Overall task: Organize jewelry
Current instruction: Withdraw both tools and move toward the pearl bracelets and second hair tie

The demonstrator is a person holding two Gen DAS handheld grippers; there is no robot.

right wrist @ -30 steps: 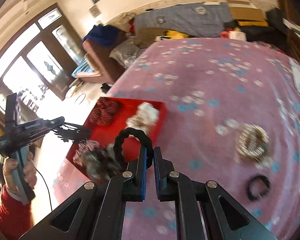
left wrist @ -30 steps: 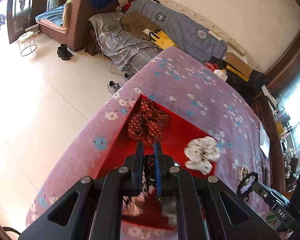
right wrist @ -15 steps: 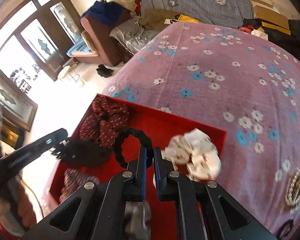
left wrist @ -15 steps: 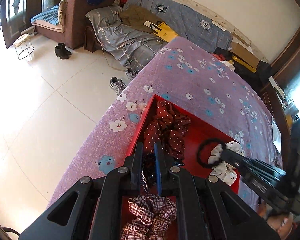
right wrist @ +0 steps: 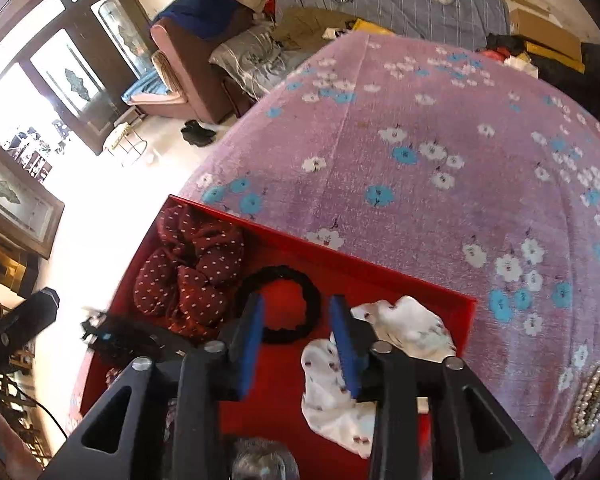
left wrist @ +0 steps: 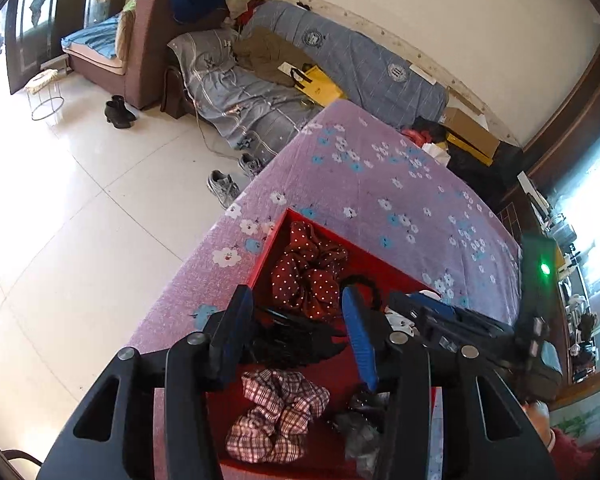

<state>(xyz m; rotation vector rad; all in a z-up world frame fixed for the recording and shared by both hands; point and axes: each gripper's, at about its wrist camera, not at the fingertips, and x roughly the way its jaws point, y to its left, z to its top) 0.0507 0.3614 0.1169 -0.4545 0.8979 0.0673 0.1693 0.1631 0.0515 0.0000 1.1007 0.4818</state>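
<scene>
Your left gripper [left wrist: 298, 320] has just been opening; its blue pads now stand apart over a frilly black lace scrunchie [left wrist: 296, 340], which lies loose between them in the red tray [left wrist: 262, 258]. Your right gripper [right wrist: 296, 322] has likewise just been opening, and the ribbed black hair ring [right wrist: 278, 302] lies flat on the tray floor between its parted pads, free of both.

The shallow, square-cornered tray sits at the near edge of the fuzzy pink flowered bedspread [right wrist: 440, 128]. In it you can count one dark red dotted fabric scrunchie [right wrist: 188, 268] at its far left corner, one plaid scrunchie [left wrist: 276, 416] nearer you, and one soft white printed scrunchie [right wrist: 384, 360] by its right wall. One pearl bracelet [right wrist: 594, 398] lies on the bedspread, outside the tray.
</scene>
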